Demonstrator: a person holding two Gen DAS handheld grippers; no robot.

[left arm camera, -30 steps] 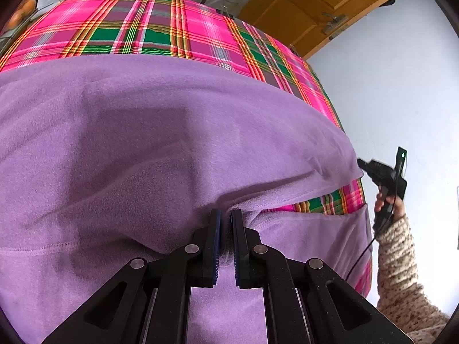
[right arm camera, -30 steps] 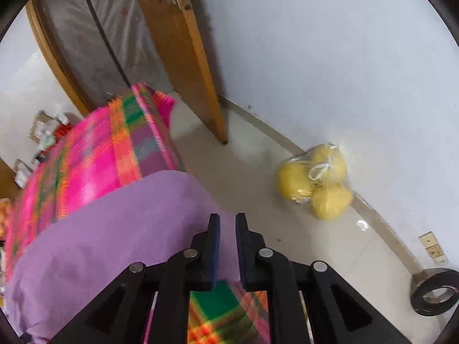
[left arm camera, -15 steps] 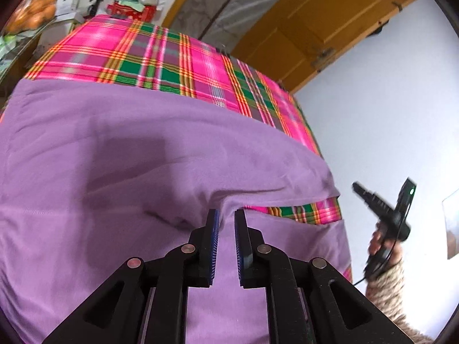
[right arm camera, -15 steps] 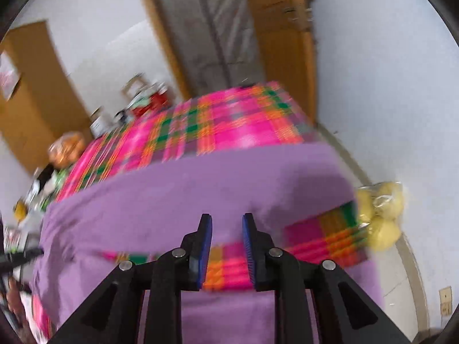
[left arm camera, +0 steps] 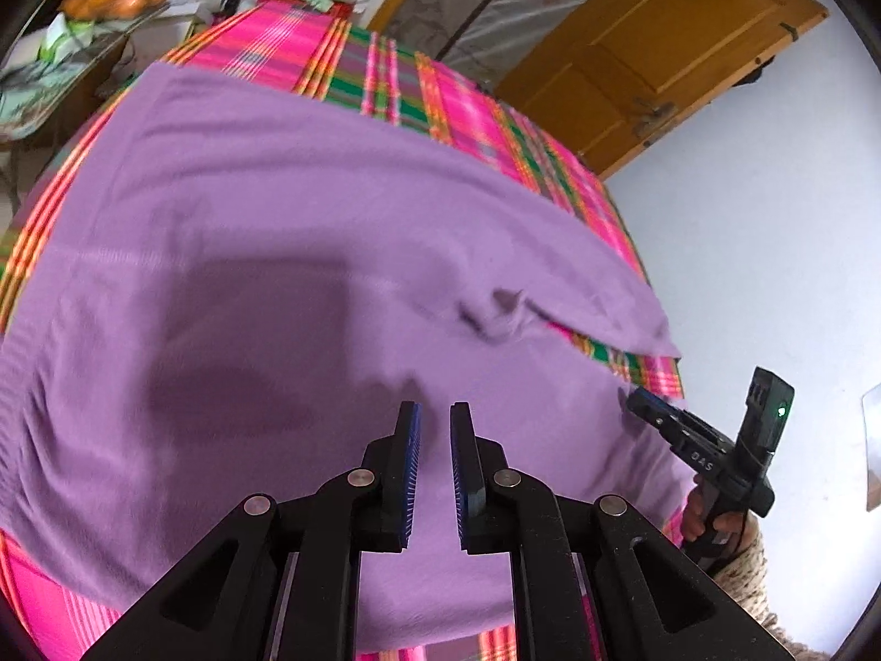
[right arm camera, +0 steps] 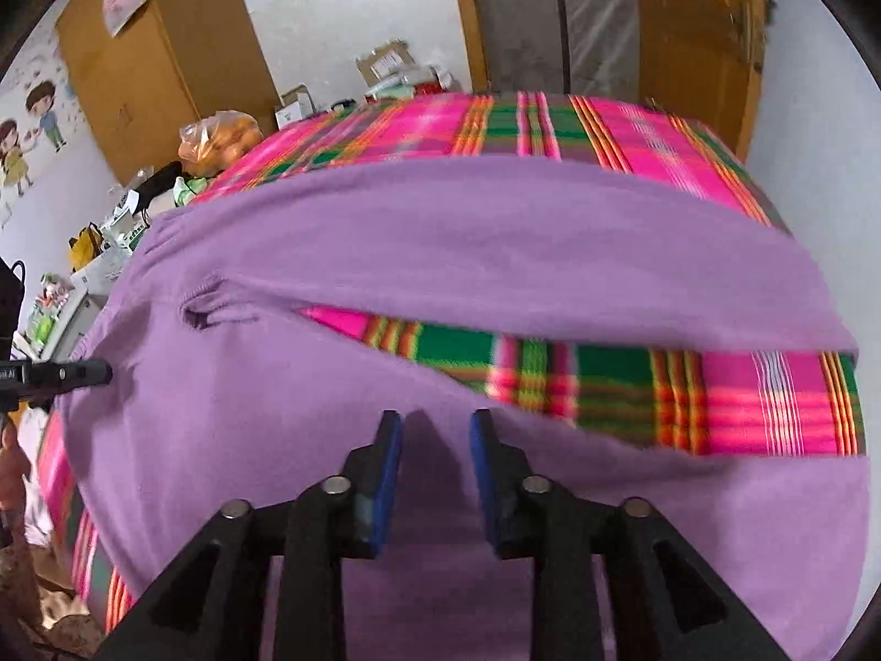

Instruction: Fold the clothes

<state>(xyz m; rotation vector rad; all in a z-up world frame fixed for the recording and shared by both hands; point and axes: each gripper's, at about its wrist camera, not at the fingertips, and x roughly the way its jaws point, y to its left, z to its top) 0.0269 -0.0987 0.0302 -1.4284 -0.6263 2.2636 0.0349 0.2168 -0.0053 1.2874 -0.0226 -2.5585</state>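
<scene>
You have a plain lilac-purple garment [right arm camera: 495,231] lying over a plaid cloth [right arm camera: 633,391] of hot pink crossed with green blocks and orange, yellow and white stripes. Your left gripper [left arm camera: 435,429] and right gripper [right arm camera: 435,435] are black with blue finger pads [right arm camera: 388,473]. The door [left arm camera: 650,55] is honey-brown wood.

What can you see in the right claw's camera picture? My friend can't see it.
Purple trousers lie spread over a pink and green checked cloth. The right claw hangs open and empty just above them.
</scene>
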